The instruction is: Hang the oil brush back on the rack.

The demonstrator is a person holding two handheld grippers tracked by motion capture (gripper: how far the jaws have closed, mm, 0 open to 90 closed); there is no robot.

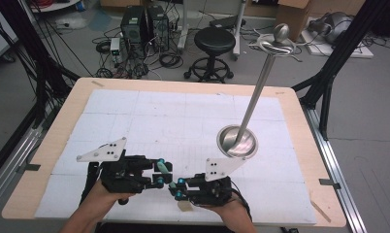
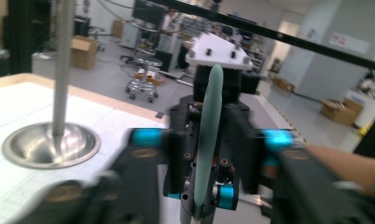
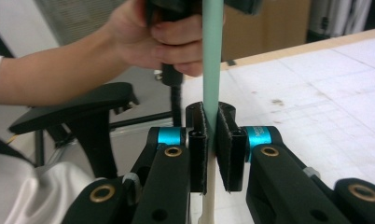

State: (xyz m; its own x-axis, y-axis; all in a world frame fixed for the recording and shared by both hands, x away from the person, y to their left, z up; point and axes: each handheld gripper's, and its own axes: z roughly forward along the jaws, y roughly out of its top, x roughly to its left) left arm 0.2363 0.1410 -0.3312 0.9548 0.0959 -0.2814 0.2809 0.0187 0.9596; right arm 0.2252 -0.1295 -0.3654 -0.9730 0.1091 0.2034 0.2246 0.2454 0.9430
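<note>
Jaws of the right gripper (image 3: 212, 154) are clamping a slim, smooth mint-green handle (image 3: 212, 65) with a cream tip below the pads, held level and facing the left gripper (image 1: 160, 172), whose jaws are standing parted on either side of that handle. Both hands are hovering low over the white gridded desk (image 1: 149, 121).

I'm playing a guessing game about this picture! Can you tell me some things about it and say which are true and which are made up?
1. The right claw pinches a mint-green stick. True.
2. A shiny metal stand lies flat on the table. False: it stands upright on its round base.
3. The two claws are close together. True.
4. The left claw holds the metal stand. False: it is by the green stick, apart from the stand.
</note>
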